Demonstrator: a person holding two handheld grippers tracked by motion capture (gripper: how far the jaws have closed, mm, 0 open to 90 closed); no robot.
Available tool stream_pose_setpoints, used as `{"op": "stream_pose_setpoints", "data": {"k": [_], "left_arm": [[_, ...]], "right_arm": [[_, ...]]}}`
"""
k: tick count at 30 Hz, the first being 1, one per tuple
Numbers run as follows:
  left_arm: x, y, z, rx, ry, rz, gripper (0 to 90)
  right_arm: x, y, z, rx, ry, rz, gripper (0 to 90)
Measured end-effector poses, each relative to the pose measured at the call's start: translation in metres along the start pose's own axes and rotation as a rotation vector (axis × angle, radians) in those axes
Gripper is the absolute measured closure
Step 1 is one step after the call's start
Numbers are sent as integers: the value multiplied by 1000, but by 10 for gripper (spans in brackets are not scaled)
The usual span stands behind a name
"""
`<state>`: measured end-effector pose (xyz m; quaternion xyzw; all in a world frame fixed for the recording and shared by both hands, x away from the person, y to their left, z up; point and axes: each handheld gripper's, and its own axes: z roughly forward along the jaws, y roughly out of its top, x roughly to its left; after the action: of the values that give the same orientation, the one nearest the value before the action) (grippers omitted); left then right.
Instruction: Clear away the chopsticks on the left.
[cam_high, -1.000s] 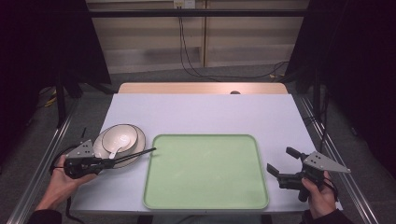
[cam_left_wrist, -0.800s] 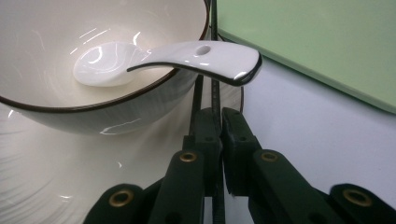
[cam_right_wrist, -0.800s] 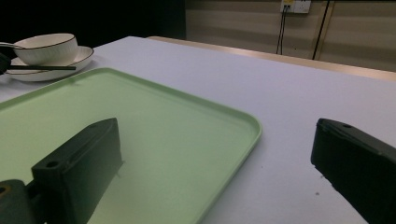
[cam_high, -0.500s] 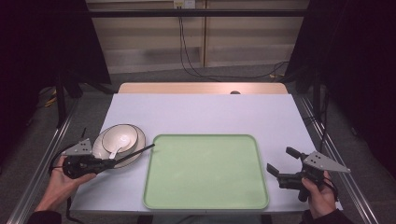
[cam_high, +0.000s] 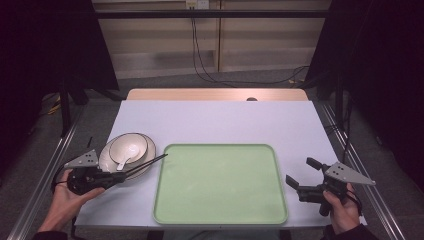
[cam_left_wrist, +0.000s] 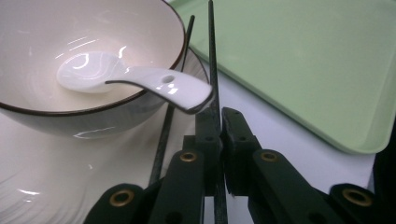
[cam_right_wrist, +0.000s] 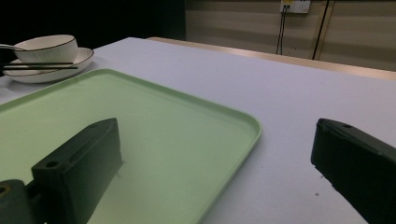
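Left gripper (cam_high: 122, 174) held low over the table's (cam_high: 220, 120) near-left part, beside the left edge of the green tray (cam_high: 220, 185), jaws clamped together on a pair of black chopsticks (cam_high: 145, 165). In the left gripper view, one stick (cam_left_wrist: 212, 70) pinched between the two black pads (cam_left_wrist: 236, 140), the other stick (cam_left_wrist: 168, 126) passing just to the side of them and under the spoon's handle; cannot tell whether that second stick was pressed by the pads too. Chopstick tips pointed toward the tray's far-left corner, reaching just over its rim in the high view. Lay across the near-right rim of a white plate (cam_high: 107, 160) carrying a white bowl (cam_high: 128, 148) with a dark rim. Inside the bowl, a white ceramic spoon (cam_left_wrist: 135, 81), scoop down in the hollow, handle leaning out over the bowl's edge toward the gripper. Plate and bowl stood near the table's left edge, just beside the tray's far-left corner, not on the tray.

Right gripper (cam_high: 304, 176) held near the table's near-right corner, just off the tray's right edge, jaws spread wide apart with nothing between them. In the right gripper view, same open jaws (cam_right_wrist: 215, 163) framing the tray's corner and bare table top, with the bowl (cam_right_wrist: 46, 48), plate and chopsticks (cam_right_wrist: 39, 66) far off at the upper left. Tray itself bare, lying along the near edge at the table's middle.
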<state>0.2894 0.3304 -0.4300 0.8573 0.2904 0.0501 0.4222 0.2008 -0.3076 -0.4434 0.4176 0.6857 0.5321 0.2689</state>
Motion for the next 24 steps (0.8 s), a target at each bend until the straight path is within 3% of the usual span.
{"op": "stream_pose_setpoints", "data": {"k": [7, 9, 13, 19, 24], "left_arm": [[-20, 3, -5, -41, 29, -31, 862], [-25, 4, -7, -60, 46, -49, 862], [-36, 6, -7, -66, 38, -98, 862], [-61, 16, -5, -80, 73, -109, 862], [-73, 21, 0, -94, 91, -130, 862]], "right_arm": [[1, 0, -1, -3, 2, 4, 13], [1, 0, -1, -2, 6, 0, 13], [1, 0, -1, -2, 7, 1, 13], [0, 0, -1, -1, 9, -9, 13], [1, 1, -1, -2, 13, -12, 13]]}}
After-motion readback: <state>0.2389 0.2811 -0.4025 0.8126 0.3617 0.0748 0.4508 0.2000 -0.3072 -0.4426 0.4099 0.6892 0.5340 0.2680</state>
